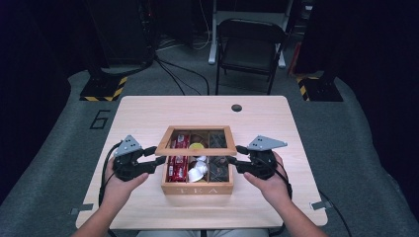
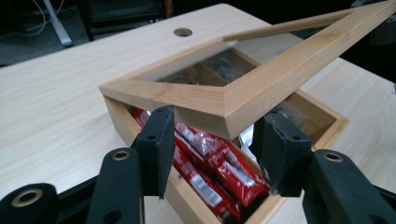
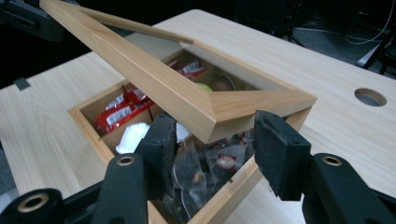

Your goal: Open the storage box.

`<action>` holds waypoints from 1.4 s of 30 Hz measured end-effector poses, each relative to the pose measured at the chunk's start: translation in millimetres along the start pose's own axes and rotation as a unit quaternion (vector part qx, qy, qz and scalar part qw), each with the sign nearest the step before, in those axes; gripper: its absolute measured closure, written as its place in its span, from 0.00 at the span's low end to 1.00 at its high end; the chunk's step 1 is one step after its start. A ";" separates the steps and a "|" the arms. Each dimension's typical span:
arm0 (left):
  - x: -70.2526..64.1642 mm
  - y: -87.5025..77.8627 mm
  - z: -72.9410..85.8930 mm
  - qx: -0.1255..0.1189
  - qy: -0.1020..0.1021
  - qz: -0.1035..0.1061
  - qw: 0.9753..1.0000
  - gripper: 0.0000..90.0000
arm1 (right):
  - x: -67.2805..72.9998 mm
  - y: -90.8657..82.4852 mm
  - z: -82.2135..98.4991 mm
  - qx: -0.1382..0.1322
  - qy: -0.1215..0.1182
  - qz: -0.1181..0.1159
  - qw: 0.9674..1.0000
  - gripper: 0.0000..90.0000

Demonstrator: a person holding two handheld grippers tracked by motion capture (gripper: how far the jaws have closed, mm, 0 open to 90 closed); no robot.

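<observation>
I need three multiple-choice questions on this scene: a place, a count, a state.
1. Where in the box are the red packets, in the high view? A left B middle C right
2. How many holes has the table? A none B one C two
3. The lid is: A shut flat B raised in front C off the box
Answers: 1 A, they fill its left compartment; 2 B, one dark hole; 3 B, the left gripper and right gripper hold its front corners up.

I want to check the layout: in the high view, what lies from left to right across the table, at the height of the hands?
Left tool → red packets → white pods → dark sachets → right tool, the middle three inside the wooden tea box.
</observation>
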State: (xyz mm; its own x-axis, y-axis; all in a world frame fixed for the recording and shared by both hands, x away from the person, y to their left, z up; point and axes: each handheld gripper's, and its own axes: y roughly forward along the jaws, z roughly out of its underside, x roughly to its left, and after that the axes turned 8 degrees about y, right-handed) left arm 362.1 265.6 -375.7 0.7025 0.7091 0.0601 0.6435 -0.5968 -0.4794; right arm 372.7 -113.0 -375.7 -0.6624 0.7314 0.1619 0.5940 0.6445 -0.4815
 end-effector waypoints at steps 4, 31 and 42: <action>5.6 -0.6 -11.6 -0.006 0.004 -0.003 1.000 0.56 | -4.4 0.6 -13.2 -0.006 0.010 -0.002 1.000 0.56; 33.4 6.0 -52.0 -0.031 -0.004 -0.021 0.999 0.61 | -26.9 26.6 -53.9 -0.009 0.009 0.043 0.999 0.61; 36.7 11.7 -54.1 -0.039 -0.002 -0.027 0.999 0.60 | -31.9 32.4 -60.8 -0.017 0.010 0.048 0.999 0.65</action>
State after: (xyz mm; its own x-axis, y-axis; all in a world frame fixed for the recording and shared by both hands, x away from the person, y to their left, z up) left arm 411.9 264.4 -331.7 0.6644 0.7431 0.0798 0.7028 -0.5849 -0.4050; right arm 440.9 -101.9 -344.1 -0.5924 0.7946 0.1327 0.6701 0.5774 -0.4664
